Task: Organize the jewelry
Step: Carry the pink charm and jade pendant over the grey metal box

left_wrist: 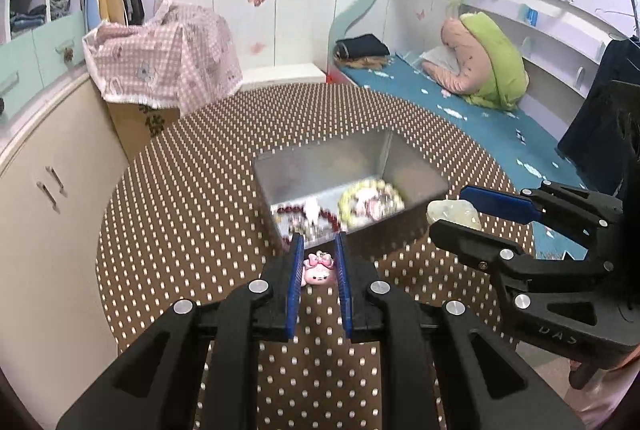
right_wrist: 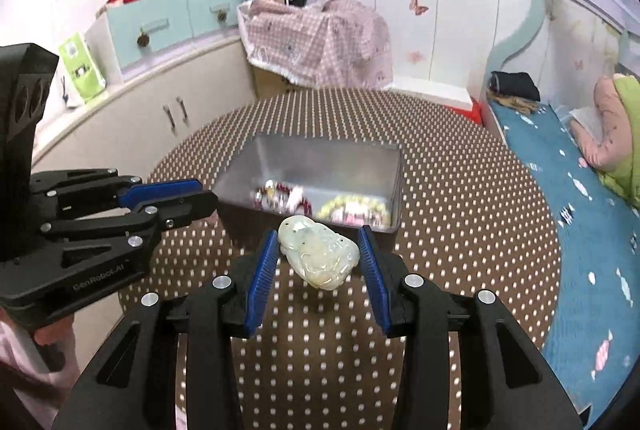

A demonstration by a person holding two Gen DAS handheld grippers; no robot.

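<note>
My left gripper: matte black linkage arms, round silver screw heads, ribbed blue pads. White "GenRobot.AI" lettering on its body in the right view. Right gripper: same black frame, blue ribbed pads, silver screws. Pink sleeve behind the left unit.

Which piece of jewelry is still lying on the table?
The pink bow charm, between the left gripper's fingers. The jade pendant is lifted in the right gripper; the bracelets sit inside the tin.
</note>
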